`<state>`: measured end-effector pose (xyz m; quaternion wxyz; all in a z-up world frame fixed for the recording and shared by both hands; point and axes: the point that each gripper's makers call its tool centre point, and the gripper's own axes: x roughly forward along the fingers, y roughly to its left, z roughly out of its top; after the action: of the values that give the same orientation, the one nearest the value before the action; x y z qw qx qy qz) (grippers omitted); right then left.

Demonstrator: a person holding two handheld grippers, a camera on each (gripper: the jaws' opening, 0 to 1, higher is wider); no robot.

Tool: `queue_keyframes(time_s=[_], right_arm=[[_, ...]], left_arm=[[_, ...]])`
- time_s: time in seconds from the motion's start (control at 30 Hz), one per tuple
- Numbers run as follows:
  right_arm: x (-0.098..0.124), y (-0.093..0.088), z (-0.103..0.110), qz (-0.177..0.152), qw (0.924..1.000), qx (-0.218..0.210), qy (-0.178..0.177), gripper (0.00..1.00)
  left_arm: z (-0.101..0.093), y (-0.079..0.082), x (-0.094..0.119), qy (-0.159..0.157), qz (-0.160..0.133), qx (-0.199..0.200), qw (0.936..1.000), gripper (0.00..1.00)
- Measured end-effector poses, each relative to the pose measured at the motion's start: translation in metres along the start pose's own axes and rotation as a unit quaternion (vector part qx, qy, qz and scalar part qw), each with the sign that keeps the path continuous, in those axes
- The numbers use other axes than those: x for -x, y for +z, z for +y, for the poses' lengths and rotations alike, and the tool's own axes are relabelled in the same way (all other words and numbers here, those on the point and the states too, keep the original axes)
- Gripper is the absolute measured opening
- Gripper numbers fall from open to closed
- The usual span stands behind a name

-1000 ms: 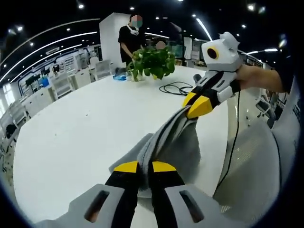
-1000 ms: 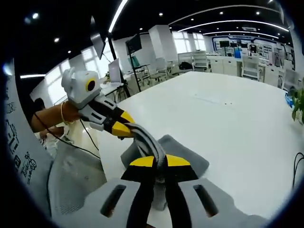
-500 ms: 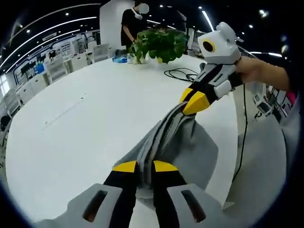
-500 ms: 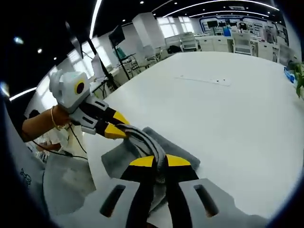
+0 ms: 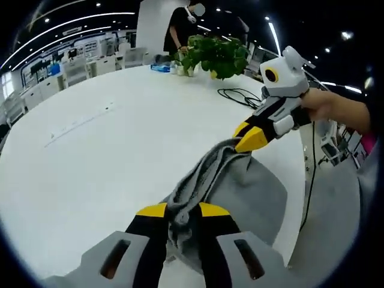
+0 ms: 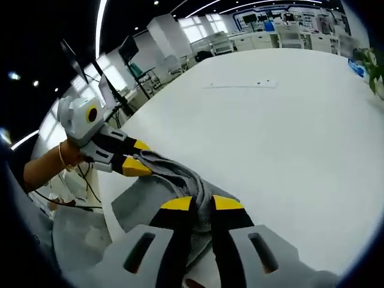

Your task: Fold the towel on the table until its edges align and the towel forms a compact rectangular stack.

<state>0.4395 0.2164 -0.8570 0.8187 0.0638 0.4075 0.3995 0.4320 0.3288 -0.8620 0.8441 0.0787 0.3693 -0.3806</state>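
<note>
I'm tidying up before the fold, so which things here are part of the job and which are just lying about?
Part of the job:
grey fabric towel
white table
left gripper
right gripper

Lying about:
green leafy potted plant
black coiled cable
small blue object by the plant

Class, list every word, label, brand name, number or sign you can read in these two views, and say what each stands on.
None can be read: no text shows on the towel, the table, the left gripper or the right gripper.
Distant screens in the right gripper view: too small and blurred to read.
</note>
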Motion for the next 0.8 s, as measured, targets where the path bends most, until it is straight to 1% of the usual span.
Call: queue_keyframes(time_s=[0.07, 0.1, 0.17, 0.27, 0.37, 0.43, 0.53, 0.7, 0.73, 0.8], right_arm=[[0.0, 0.002, 0.001, -0.009, 0.9999, -0.006, 0.004, 0.16], [0.0, 0.004, 0.002, -0.015, 0.9998, -0.01, 0.005, 0.18], [0.0, 0.005, 0.001, -0.023, 0.9996, -0.015, 0.005, 0.22], [0.001, 0.006, -0.001, -0.035, 0.9993, -0.011, -0.003, 0.26], [0.004, 0.008, -0.005, -0.053, 0.9984, -0.01, -0.018, 0.28], [0.006, 0.007, -0.006, -0.058, 0.9979, -0.015, -0.022, 0.29], [0.01, 0.0, -0.005, -0.058, 0.9978, -0.019, -0.026, 0.31], [0.016, -0.02, 0.0, -0.049, 0.9982, -0.025, -0.024, 0.31], [0.017, -0.022, 0.0, -0.048, 0.9982, -0.025, -0.024, 0.31], [0.019, -0.03, 0.002, -0.042, 0.9985, -0.027, -0.023, 0.31]], left_arm=[[-0.001, 0.002, 0.002, -0.007, -0.018, 0.026, 0.9995, 0.27], [0.001, 0.001, 0.003, -0.006, -0.02, 0.029, 0.9994, 0.29], [0.005, -0.004, 0.006, 0.007, -0.021, 0.034, 0.9992, 0.32], [0.011, -0.015, 0.01, 0.023, -0.016, 0.046, 0.9985, 0.37], [0.011, -0.024, 0.013, 0.03, -0.015, 0.063, 0.9974, 0.38], [0.008, -0.028, 0.016, 0.032, -0.014, 0.07, 0.997, 0.38], [0.002, -0.038, 0.019, 0.032, -0.011, 0.081, 0.9961, 0.38], [-0.011, -0.053, 0.025, 0.029, -0.009, 0.099, 0.9946, 0.38], [-0.014, -0.056, 0.028, 0.029, -0.009, 0.105, 0.994, 0.38], [-0.017, -0.058, 0.031, 0.029, -0.013, 0.111, 0.9934, 0.38]])
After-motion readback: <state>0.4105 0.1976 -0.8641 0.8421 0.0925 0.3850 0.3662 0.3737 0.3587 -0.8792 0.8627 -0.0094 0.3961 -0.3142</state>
